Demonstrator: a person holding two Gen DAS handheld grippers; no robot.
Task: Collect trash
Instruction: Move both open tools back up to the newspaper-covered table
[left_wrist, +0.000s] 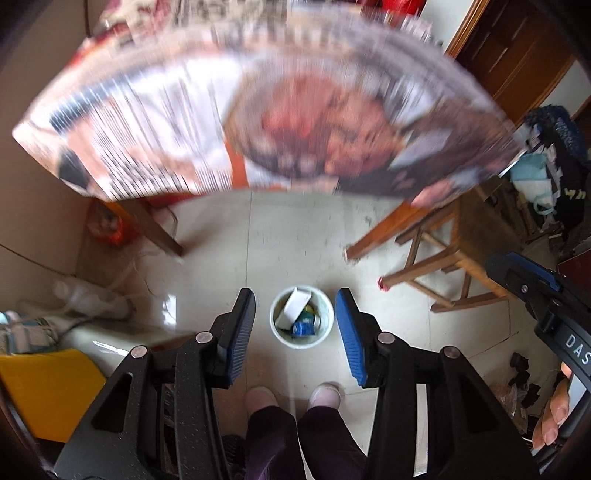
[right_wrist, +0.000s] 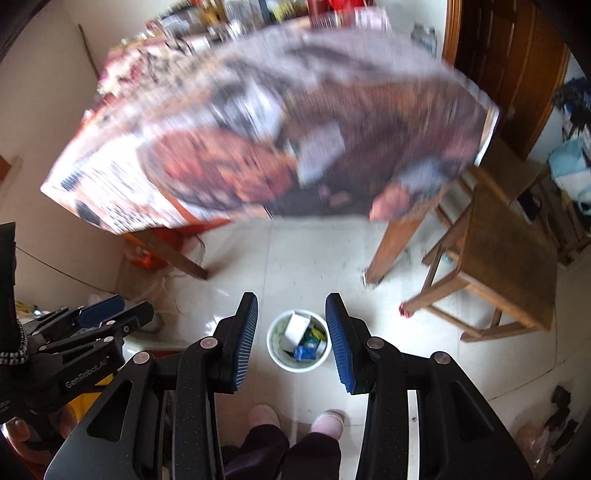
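Observation:
A small white bin (left_wrist: 325, 314) (right_wrist: 275, 349) stands on the pale tiled floor far below both grippers. It holds a white carton (left_wrist: 293, 306) (right_wrist: 296, 326), a blue wrapper (left_wrist: 302, 328) (right_wrist: 304, 351) and some yellow-green scraps. My left gripper (left_wrist: 295, 299) is open and points steeply down, with nothing between its blue pads; the bin shows through the gap. My right gripper (right_wrist: 291, 301) is likewise open and holds nothing. Each gripper also shows at the edge of the other's view, the right gripper (left_wrist: 535, 288) and the left gripper (right_wrist: 99, 317).
A table with a printed covering (left_wrist: 258, 122) (right_wrist: 277, 140) overhangs the floor ahead, on wooden legs (left_wrist: 155, 229) (right_wrist: 391, 247). A wooden stool (left_wrist: 469, 243) (right_wrist: 506, 251) stands to the right. A yellow object (left_wrist: 48, 391) lies at the left. The person's slippered feet (left_wrist: 325, 395) stand just behind the bin.

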